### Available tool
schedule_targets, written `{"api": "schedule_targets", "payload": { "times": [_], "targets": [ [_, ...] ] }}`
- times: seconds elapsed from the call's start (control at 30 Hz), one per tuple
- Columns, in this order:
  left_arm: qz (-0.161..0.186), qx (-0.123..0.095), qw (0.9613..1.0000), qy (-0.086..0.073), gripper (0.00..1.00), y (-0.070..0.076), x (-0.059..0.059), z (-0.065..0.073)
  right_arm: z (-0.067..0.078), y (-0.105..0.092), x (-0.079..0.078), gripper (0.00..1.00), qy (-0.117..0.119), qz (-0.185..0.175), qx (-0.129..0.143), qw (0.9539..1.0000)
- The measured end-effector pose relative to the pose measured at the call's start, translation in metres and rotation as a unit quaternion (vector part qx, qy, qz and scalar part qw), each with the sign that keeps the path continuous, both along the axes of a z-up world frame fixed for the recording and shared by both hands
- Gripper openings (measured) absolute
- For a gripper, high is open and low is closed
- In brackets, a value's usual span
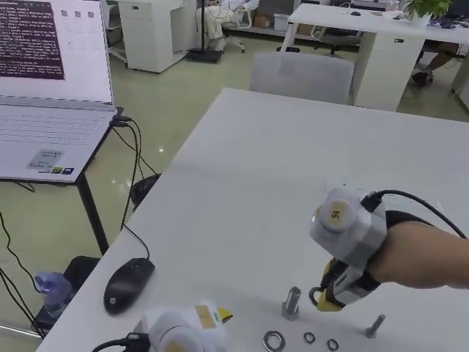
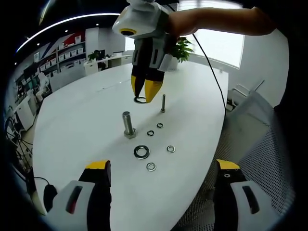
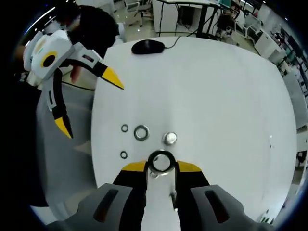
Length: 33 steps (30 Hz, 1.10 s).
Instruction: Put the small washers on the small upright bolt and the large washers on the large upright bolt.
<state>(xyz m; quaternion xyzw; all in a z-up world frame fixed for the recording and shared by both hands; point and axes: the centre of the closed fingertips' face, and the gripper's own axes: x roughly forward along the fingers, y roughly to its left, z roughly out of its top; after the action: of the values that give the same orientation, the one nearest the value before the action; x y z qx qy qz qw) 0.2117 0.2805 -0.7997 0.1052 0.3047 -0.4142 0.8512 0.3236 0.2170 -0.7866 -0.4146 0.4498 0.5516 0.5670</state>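
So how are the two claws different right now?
The right claw is shut on a big washer; the left claw is wide open and holds nothing. The right claw hangs over the table beside the big bolt; the left claw is back near the table's edge. Both have yellow tips.

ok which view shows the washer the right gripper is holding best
The right gripper view: the washer faces the camera as a full ring between the fingers of the right gripper. The left gripper view shows it small and nearly edge-on; the head view shows a dark partial ring beside the fingers.
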Motion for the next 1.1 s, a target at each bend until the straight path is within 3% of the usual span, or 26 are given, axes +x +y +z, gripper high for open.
{"api": "schedule_targets", "payload": {
  "times": [0.57, 1.1],
  "targets": [
    [-0.001, 0.005, 1.0000, 0.004, 0.87, 0.004, -0.003, -0.002, -0.015, 0.026, 0.009, 0.22, -0.001, 0.010, -0.007, 0.9999],
    [0.003, 0.004, 0.9999, 0.009, 0.85, 0.007, -0.004, -0.005, -0.028, 0.033, 0.013, 0.22, 0.002, 0.015, -0.025, 0.9996]
  ]
}}
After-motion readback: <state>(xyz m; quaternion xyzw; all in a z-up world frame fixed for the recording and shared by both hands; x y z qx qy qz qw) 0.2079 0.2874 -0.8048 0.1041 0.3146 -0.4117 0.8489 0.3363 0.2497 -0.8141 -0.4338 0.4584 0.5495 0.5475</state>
